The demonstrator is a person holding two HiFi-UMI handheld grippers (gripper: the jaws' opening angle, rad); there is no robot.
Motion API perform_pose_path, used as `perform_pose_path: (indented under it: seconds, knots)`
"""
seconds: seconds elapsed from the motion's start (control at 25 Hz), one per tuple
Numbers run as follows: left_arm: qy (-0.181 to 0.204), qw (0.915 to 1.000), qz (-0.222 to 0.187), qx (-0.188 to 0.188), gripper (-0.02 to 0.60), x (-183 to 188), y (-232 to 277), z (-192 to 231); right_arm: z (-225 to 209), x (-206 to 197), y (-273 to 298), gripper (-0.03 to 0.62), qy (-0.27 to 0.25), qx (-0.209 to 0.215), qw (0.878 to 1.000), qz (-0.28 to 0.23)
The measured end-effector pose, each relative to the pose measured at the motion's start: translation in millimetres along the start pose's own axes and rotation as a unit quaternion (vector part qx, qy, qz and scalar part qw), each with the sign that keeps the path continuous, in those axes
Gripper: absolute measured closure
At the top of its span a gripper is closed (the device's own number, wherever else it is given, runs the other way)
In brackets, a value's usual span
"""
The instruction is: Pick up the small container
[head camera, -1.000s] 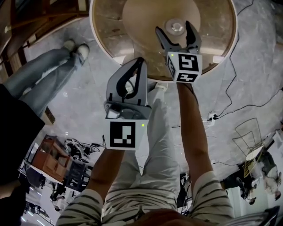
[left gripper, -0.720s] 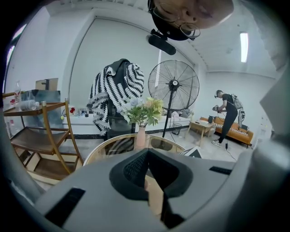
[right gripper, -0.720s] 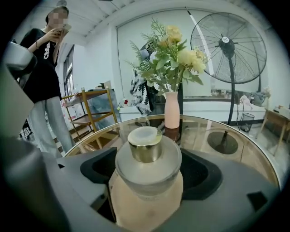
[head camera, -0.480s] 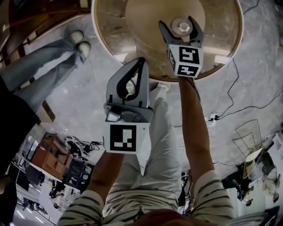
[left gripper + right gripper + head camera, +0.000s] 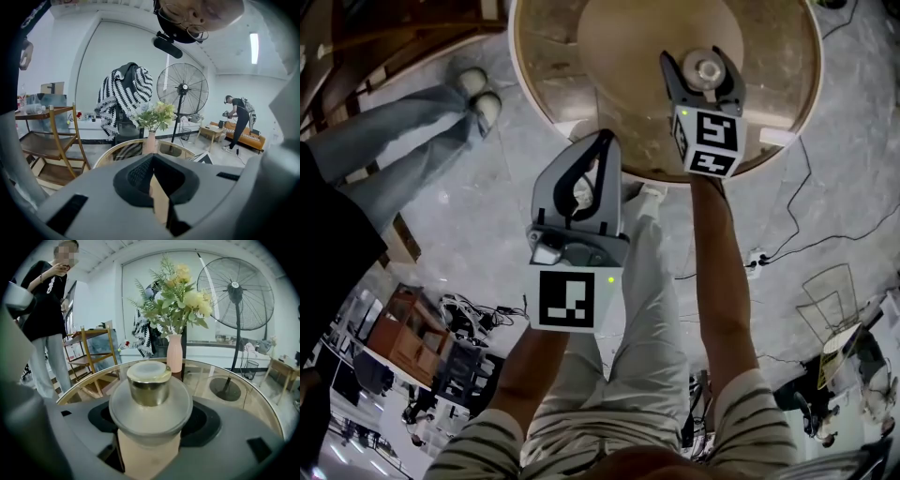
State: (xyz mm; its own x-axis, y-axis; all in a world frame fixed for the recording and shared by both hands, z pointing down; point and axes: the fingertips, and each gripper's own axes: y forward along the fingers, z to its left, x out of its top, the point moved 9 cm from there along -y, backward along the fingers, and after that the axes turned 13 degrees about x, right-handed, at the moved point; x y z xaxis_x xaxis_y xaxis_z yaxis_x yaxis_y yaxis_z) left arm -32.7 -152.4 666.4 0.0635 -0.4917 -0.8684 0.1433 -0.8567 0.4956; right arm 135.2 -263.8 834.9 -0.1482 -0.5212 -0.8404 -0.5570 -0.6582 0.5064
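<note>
- The container [image 5: 149, 401] stands upright on the round glass table [image 5: 581, 56], on the right part of the top and not far from the near edge. It has a pale body, a wide grey lid and a shiny metal knob on the lid.
- The right gripper [image 5: 701, 61] is held level over the table, one jaw on each side of the container. The lid is wider than the body, so I think the jaws come in below the lid, where the sides are straight and give a surer hold.
- Its jaws are closing now, with the container between them. In the right gripper view the body nearly fills the gap, but the lid covers the place of contact, so I cannot say for sure that the pads press already; it looks to me that they do not yet.
- The left gripper [image 5: 602, 141] is kept back over the floor, short of the table edge. Its jaws are pressed together with nothing between them. It has no part in this step and seems parked there so as not to disturb.
- A pink vase [image 5: 174, 352] with flowers stands further back on the table, well apart from the container, so it should not hinder the lift.
- The grasp is near its end; the lift is not yet done.
</note>
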Motion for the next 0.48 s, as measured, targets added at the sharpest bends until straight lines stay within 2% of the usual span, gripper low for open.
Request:
perform_pose_path:
  seconds: [0.24,0.48]
  knots:
    - [0.004,0.9999,-0.011,0.0,0.58,11,-16,1,10,18,-25,0.253,0.0,0.005,1.0,-0.013]
    - [-0.003,0.9987,-0.051,0.001,0.58,49,-44,1,29,65,-70,0.25,-0.005,0.012,0.999,-0.05]
